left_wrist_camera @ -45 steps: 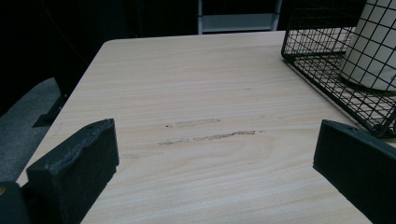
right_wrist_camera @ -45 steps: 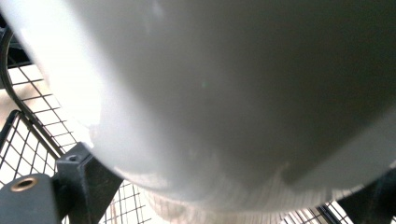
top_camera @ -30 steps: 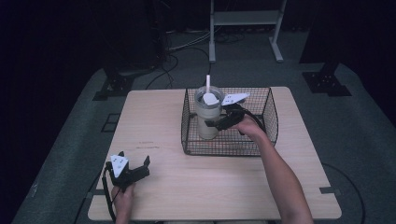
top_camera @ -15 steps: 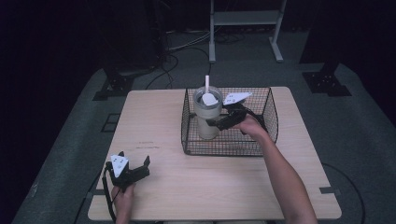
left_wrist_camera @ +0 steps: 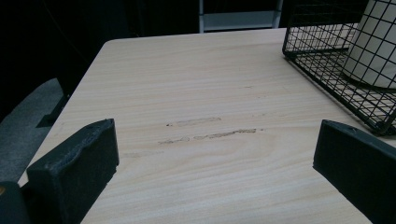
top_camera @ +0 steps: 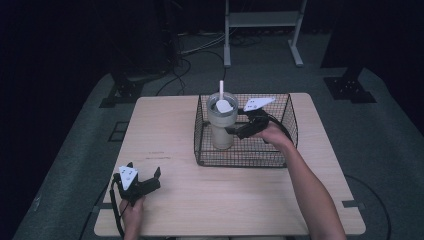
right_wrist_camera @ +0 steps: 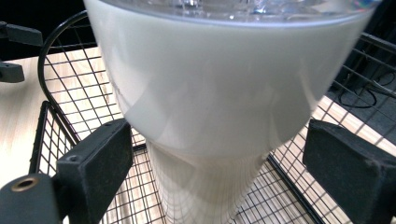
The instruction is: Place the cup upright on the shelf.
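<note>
A: High view first. Where is the cup (top_camera: 221, 124)?

B: Upright in the basket (top_camera: 282, 158), straw (top_camera: 221, 89) up, right at the tips of the right gripper (top_camera: 231, 131). That gripper reaches in over the basket's near-right side, and I can't judge its jaw gap from up here. The left gripper (top_camera: 149, 176) sits at the near-left of the table (top_camera: 165, 120), well apart from the basket, jaws spread, nothing between them.

A: Left gripper view?

B: 2 jaws wide apart over bare wood. The basket (left_wrist_camera: 327, 60) lies ahead and to its right, the cup (left_wrist_camera: 376, 42) behind the mesh.

A: Right gripper view?

B: The cup (right_wrist_camera: 219, 102) stands dead ahead, very close, its wide upper body between and above the 2 jaws. The jaws stand apart, 1 each side of the narrower base, and neither seems to touch it. The basket floor (right_wrist_camera: 289, 186) runs beneath.

A: So which step?

B: I'd say the approach for a grasp, with the lift out not yet begun. Next it likely needs a little more forward travel, then a firm, level close; the tapered, smooth wall could slip, and the rim must be cleared going up.
</note>
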